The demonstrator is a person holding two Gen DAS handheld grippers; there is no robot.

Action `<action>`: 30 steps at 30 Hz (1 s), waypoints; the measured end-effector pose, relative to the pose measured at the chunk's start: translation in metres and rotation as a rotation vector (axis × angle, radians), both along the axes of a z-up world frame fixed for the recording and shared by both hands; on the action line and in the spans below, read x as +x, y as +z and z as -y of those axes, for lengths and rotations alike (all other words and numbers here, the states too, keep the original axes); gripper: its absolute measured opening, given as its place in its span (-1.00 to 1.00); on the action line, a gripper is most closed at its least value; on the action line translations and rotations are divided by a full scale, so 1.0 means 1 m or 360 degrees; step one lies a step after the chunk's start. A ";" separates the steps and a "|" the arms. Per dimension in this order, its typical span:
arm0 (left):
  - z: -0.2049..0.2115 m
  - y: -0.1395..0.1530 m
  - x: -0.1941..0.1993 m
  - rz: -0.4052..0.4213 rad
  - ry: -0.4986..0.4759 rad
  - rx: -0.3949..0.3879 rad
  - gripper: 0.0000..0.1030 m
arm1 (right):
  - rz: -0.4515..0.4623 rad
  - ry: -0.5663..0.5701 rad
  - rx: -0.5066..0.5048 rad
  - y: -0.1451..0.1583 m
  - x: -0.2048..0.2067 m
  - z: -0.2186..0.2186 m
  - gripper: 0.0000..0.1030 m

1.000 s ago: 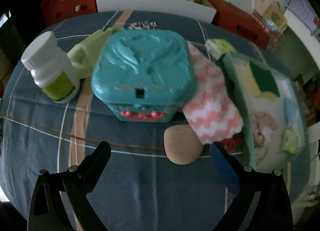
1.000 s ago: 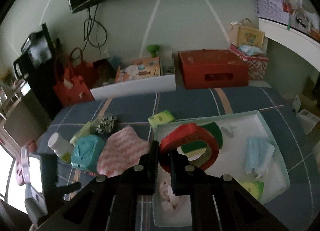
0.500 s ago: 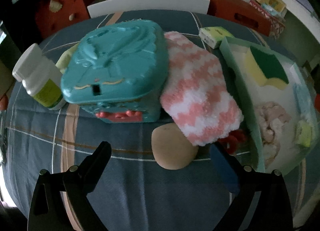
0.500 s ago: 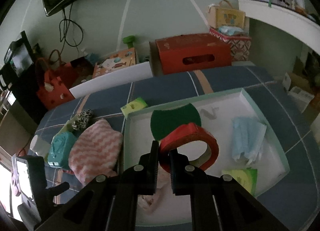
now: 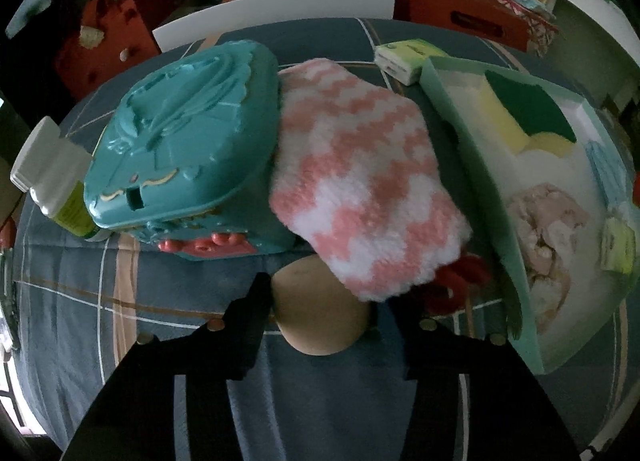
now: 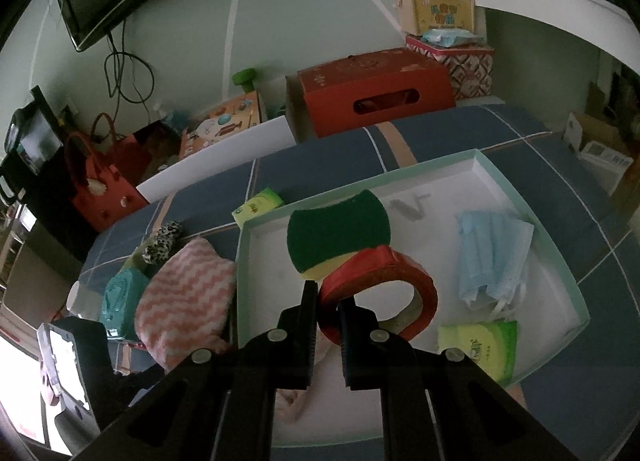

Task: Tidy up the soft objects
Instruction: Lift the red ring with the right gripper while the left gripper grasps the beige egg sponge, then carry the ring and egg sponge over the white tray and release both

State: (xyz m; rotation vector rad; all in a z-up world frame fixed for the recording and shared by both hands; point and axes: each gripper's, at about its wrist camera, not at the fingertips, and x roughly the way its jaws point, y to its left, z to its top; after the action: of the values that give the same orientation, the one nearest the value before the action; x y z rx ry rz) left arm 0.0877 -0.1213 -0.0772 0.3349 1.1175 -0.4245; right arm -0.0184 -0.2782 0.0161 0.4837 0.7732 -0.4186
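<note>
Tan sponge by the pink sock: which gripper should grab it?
Left. The left gripper already straddles the tan sponge, its jaws closing on it. The right gripper is busy, shut on the red ring over the tray.

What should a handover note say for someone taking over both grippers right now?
Left gripper: jaws closing around the tan sponge on the tablecloth; not yet a firm grip.
Right gripper: shut on the red ring, held above the tray.
Done: scouring sponge, blue masks, tissue pack and a pale pink cloth lie in the tray.
Left: release the ring, bring over the tan sponge, then the pink-and-white cloth beside the teal box.
</note>
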 end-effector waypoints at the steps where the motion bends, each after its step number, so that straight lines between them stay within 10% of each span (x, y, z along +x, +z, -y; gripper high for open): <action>1: -0.003 0.001 -0.001 -0.0003 -0.0002 -0.0001 0.01 | -0.0001 0.0000 0.0003 0.000 0.000 0.000 -0.80; 13: -0.025 0.015 -0.028 -0.0122 0.0006 -0.0075 0.00 | -0.0029 -0.0001 0.0032 -0.005 0.002 0.003 -0.80; 30: -0.018 0.116 -0.040 0.0227 -0.0153 -0.0151 0.00 | 0.0054 -0.0114 0.0096 -0.003 -0.011 0.040 -0.80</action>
State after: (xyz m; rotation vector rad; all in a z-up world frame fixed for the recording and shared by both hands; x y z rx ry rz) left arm 0.0475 -0.1037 0.0385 0.3311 0.9417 -0.5289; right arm -0.0293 -0.3185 0.0127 0.5748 0.7387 -0.4533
